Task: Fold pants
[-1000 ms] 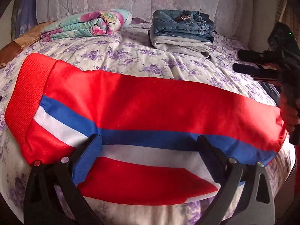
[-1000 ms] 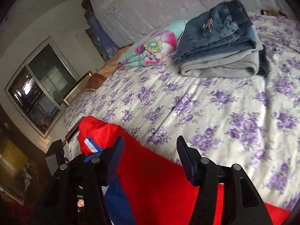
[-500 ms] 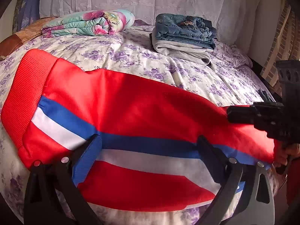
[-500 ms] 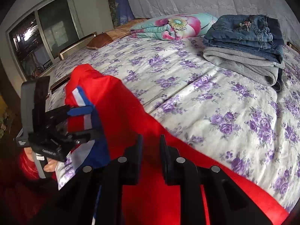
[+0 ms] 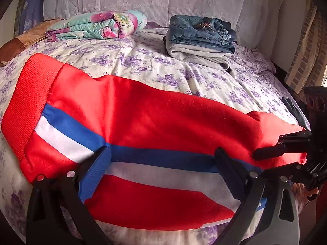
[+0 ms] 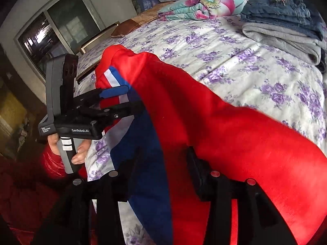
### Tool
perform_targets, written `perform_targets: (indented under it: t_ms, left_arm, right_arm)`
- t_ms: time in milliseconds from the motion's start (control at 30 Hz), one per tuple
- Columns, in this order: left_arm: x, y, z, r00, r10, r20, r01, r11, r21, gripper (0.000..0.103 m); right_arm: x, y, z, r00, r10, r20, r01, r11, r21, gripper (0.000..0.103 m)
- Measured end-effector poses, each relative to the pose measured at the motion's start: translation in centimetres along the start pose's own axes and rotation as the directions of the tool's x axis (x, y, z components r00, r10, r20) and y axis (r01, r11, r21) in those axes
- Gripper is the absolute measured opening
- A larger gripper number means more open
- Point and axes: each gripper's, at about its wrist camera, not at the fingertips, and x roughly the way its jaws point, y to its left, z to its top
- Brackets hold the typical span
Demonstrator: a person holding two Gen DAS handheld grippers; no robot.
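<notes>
Red pants [image 5: 155, 118] with a blue and white side stripe lie lengthwise across the near edge of the bed, also in the right wrist view [image 6: 235, 134]. My left gripper [image 5: 161, 159] is open, its fingers spread over the stripe near the pants' middle; it shows in the right wrist view [image 6: 130, 96]. My right gripper [image 6: 163, 159] has fabric of the right end of the pants between its fingers, lifted and bunched. In the left wrist view it [image 5: 265, 161] sits at the pants' right end with cloth between the fingers.
A flowered bedsheet [image 5: 143, 61] covers the bed. Folded jeans on a folded grey garment [image 5: 200, 38] sit at the back right. A rolled floral blanket [image 5: 98, 25] lies at the back left. A window [image 6: 55, 30] is beyond the bed's left side.
My right gripper came down from above the bed to the pants' right end, narrowed, took fabric between its fingers and lifted it. My left gripper stayed open over the stripe.
</notes>
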Motion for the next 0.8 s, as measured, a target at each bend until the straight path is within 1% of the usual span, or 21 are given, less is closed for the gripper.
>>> perform_targets:
  t_ms: [33, 133, 200, 233, 267, 300, 333, 367, 400, 433, 500, 533, 567, 633, 733, 767, 800]
  left_arm:
    - [0.0, 0.0, 0.0, 1.000, 0.000, 0.000, 0.000, 1.000, 0.000, 0.098]
    - [0.0, 0.0, 0.0, 1.000, 0.000, 0.000, 0.000, 1.000, -0.001, 0.098]
    - [0.0, 0.0, 0.0, 1.000, 0.001, -0.001, -0.001, 1.000, 0.000, 0.098]
    - [0.0, 0.0, 0.0, 1.000, 0.002, -0.001, -0.002, 1.000, 0.000, 0.098]
    - [-0.1, 0.0, -0.1, 1.000, 0.002, -0.001, -0.002, 1.000, 0.000, 0.098]
    - [-0.1, 0.0, 0.0, 1.000, 0.003, -0.001, -0.003, 1.000, 0.000, 0.098]
    - [-0.1, 0.0, 0.0, 1.000, 0.003, -0.001, -0.003, 1.000, 0.001, 0.098]
    - [-0.1, 0.0, 0.0, 1.000, 0.003, -0.001, -0.003, 1.000, 0.001, 0.098]
    - [-0.1, 0.0, -0.1, 1.000, 0.003, 0.000, -0.003, 1.000, 0.003, 0.098]
    - [-0.1, 0.1, -0.1, 1.000, 0.001, 0.002, -0.001, 1.000, 0.003, 0.098]
    - [-0.2, 0.2, -0.1, 1.000, -0.005, 0.005, 0.005, 1.000, -0.001, 0.098]
    - [-0.2, 0.2, -0.1, 1.000, -0.006, 0.006, 0.006, 1.000, -0.002, 0.098]
    - [-0.2, 0.2, -0.1, 1.000, -0.005, 0.005, 0.005, 1.000, 0.000, 0.098]
    - [-0.2, 0.3, -0.1, 1.000, -0.009, 0.006, 0.009, 1.000, -0.001, 0.098]
    - [-0.7, 0.6, 0.0, 0.999, -0.034, 0.011, 0.034, 0.999, -0.027, 0.098]
    - [-1.2, 0.9, 0.1, 0.998, -0.060, 0.013, 0.061, 0.997, -0.051, 0.098]
    - [-1.8, 1.3, 0.4, 0.994, -0.110, 0.020, 0.112, 0.990, -0.090, 0.098]
  right_arm:
    - [-0.6, -0.2, 0.2, 1.000, -0.009, 0.016, 0.009, 1.000, 0.008, 0.045]
    - [-3.4, -1.2, 2.1, 0.989, -0.062, 0.136, 0.059, 0.998, 0.024, 0.045]
    - [-3.5, -2.9, 4.1, 0.980, -0.120, 0.161, 0.110, 0.991, 0.070, 0.045]
    - [-2.8, -4.3, 5.1, 0.977, -0.153, 0.148, 0.137, 0.985, 0.107, 0.045]
    - [-1.7, -5.7, 5.9, 0.978, -0.173, 0.116, 0.155, 0.977, 0.148, 0.044]
    - [-0.4, -7.0, 6.5, 0.980, -0.185, 0.075, 0.170, 0.969, 0.178, 0.038]
    - [0.6, -7.9, 6.7, 0.981, -0.192, 0.037, 0.182, 0.964, 0.194, 0.035]
    - [1.3, -8.6, 6.6, 0.981, -0.196, 0.015, 0.188, 0.960, 0.209, 0.028]
    - [1.4, -9.0, 6.3, 0.981, -0.191, 0.016, 0.182, 0.956, 0.230, 0.026]
    - [1.0, -8.8, 5.8, 0.986, -0.166, 0.034, 0.152, 0.956, 0.251, 0.025]
    - [0.2, -7.4, 4.5, 0.998, -0.047, 0.040, 0.035, 0.966, 0.255, 0.025]
    - [-0.2, -6.1, 3.7, 0.999, -0.016, 0.030, 0.008, 0.974, 0.228, 0.025]
    - [-0.5, -4.9, 3.0, 1.000, -0.010, 0.020, 0.005, 0.980, 0.199, 0.025]
    - [-0.6, -3.0, 1.4, 1.000, -0.011, 0.016, 0.008, 0.986, 0.167, 0.025]
    - [-1.0, -1.2, -0.4, 0.994, -0.084, 0.071, 0.074, 0.989, 0.130, 0.025]
    - [-1.2, -0.6, -0.8, 0.989, -0.113, 0.091, 0.102, 0.988, 0.111, 0.025]
    - [-1.4, 0.1, -1.3, 0.983, -0.148, 0.110, 0.139, 0.987, 0.086, 0.025]
